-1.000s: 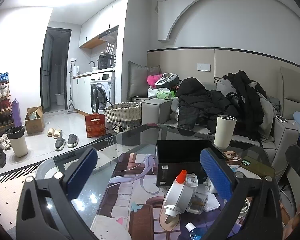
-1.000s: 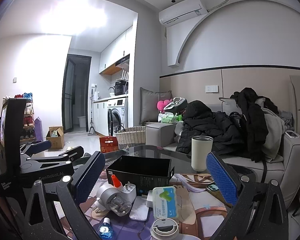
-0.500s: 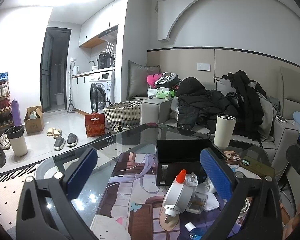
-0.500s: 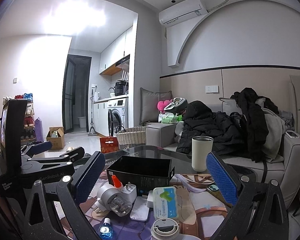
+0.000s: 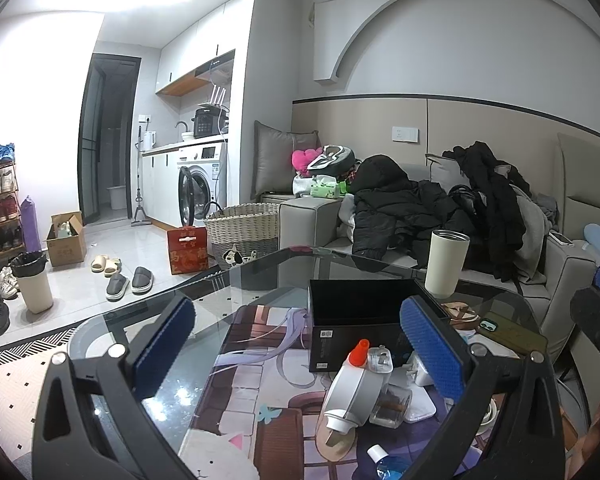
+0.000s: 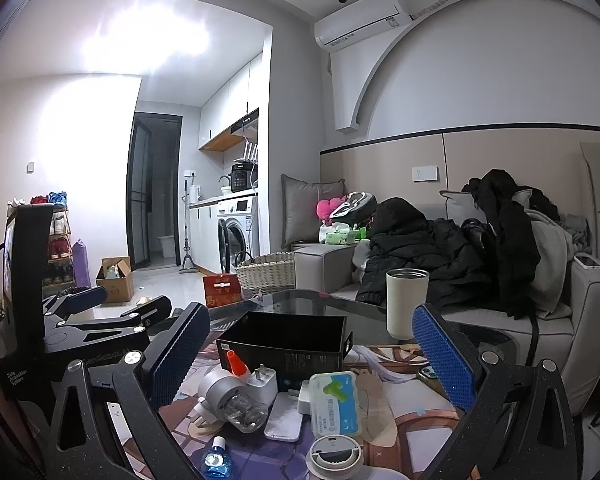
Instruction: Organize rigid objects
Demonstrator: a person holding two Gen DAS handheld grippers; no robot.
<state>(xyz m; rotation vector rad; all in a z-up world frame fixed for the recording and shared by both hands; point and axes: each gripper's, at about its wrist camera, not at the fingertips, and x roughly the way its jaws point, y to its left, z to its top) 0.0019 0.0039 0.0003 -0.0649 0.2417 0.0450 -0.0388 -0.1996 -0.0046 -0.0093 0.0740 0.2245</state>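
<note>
Both grippers hover with fingers spread wide, holding nothing. The clutter lies low centre before the black box point(image 6: 284, 340); the grey plug-in device point(image 6: 230, 400) lies on its side, nearer the right gripper point(image 6: 312, 364) than the left gripper point(image 5: 296, 352).

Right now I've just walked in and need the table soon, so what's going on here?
A person holds a two-finger gripper in each hand over the glass table, about to tidy the clutter. Both the left gripper and the right gripper are open and hold nothing. The black box stands open, seemingly empty. In front of it lie a plug-in device, a white charger, a mint-lidded case and a small blue bottle. A white tumbler stands behind. Nothing appears sorted yet.
</note>
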